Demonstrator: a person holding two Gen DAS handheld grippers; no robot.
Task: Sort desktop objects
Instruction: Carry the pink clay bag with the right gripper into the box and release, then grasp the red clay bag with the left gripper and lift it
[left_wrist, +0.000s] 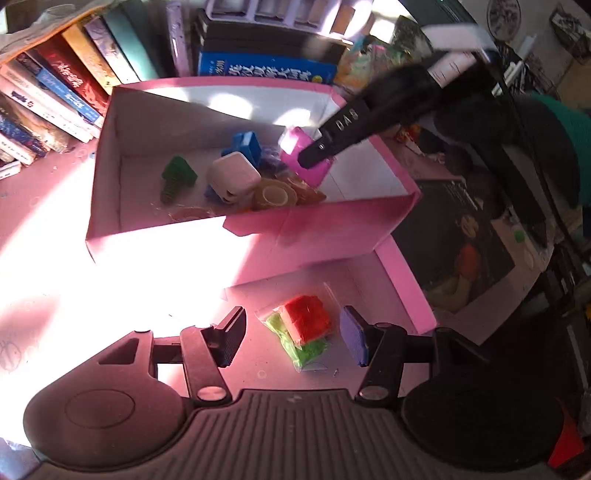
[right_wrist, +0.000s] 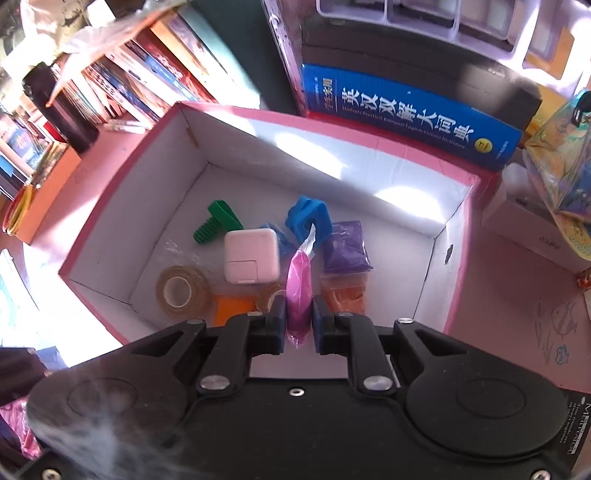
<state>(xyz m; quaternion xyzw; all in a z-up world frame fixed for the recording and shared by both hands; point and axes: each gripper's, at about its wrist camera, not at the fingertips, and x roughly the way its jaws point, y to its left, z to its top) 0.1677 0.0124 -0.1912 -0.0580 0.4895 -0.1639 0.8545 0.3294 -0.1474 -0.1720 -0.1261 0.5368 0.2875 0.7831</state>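
One pink packet (right_wrist: 298, 295) sits clamped between the pads of your right gripper (right_wrist: 299, 317), held over the pink box (right_wrist: 110, 236), above its 6 o'clock side. Below it lie a white charger (right_wrist: 251, 254), a tape roll (right_wrist: 181, 291) and a purple packet (right_wrist: 347, 247). It looks like you are mid-drop: lower it, then let go. Your left gripper (left_wrist: 295, 339) stands spread apart, straddling a red-and-green packet (left_wrist: 304, 328) outside the box, at its 6 o'clock.

My right fingers (right_wrist: 284, 314) cover the lower half of the magenta bag (right_wrist: 298, 288). An orange bag (right_wrist: 234, 308) hides partly behind them. The handle above the pink box (left_wrist: 255, 236) blurs.
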